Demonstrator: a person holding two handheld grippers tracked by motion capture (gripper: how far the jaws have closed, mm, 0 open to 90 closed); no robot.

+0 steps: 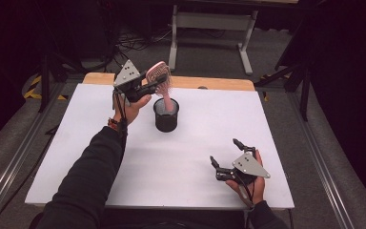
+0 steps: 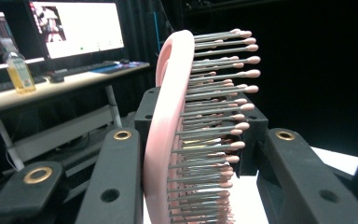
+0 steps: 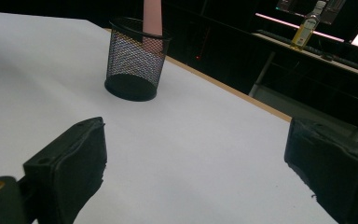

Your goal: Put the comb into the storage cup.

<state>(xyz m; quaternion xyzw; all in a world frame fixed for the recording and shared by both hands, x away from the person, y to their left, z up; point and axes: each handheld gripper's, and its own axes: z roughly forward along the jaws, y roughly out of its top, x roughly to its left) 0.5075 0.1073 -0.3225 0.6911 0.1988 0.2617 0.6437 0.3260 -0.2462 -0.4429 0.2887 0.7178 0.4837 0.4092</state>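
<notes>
Dark room, black surroundings. White table (image 1: pixel 66 157) with wood strip at far edge, on grey floor (image 1: pixel 9 143). White-legged desk (image 1: pixel 209 21) beyond; lit monitors (image 2: pixel 77 25) and yellow bottle (image 2: pixel 18 70) on side desk.

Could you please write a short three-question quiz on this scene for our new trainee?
1. True or false: the right gripper is clamped on the mesh cup.
2. Which part of the pink hairbrush sits inside the cup: (a) the bristle head, (b) the handle, (c) none of it?
3. Fill in: the left gripper holds the brush by its ____.

Key
1. False. It rests open near the front of the white table, apart from the cup.
2. (b). The handle goes down into the cup while the head stands above the rim.
3. Head. In the left gripper view the jaws stand on either side of the bristle head.
</notes>
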